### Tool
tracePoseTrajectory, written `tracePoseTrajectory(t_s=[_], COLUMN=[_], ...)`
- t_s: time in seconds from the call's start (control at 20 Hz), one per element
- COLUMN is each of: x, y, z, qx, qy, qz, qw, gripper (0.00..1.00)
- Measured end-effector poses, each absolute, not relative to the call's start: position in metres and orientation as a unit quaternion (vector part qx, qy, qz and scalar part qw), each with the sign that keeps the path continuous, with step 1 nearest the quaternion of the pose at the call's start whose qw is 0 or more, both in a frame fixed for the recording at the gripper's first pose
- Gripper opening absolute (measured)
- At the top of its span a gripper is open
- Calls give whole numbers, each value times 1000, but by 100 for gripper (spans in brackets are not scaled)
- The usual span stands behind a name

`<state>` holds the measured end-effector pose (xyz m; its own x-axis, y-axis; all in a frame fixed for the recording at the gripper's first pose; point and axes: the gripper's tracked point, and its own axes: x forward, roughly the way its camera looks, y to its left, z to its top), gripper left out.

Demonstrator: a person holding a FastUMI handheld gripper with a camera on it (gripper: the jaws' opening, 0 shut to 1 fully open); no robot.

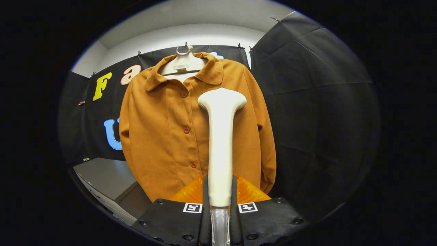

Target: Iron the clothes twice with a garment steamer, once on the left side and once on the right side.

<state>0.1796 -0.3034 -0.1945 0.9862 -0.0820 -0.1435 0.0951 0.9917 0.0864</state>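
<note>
The gripper (pixel 220 191) is clamped on the handle of the white plastic garment steamer (pixel 221 136), both fingers pressing its sides, the wide head raised against the chest of the rust-orange buttoned shirt (pixel 164 136) on its white hanger (pixel 182 65). The head sits just right of the button placket, near the collar. A good pass would likely keep the head flat to the cloth and draw straight down that panel. The shirt's hem and sleeve edges hang free; the grey box (pixel 102 177) stands low beside the hem.
</note>
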Motion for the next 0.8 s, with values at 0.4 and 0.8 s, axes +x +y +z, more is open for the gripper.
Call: tracePoseTrajectory(t_s=[0.4, 0.8], x=[160, 124], y=[-302, -296], z=[-260, -326], qx=[41, 46], qy=[136, 205], qz=[-45, -51], qw=[989, 976], gripper=[23, 24])
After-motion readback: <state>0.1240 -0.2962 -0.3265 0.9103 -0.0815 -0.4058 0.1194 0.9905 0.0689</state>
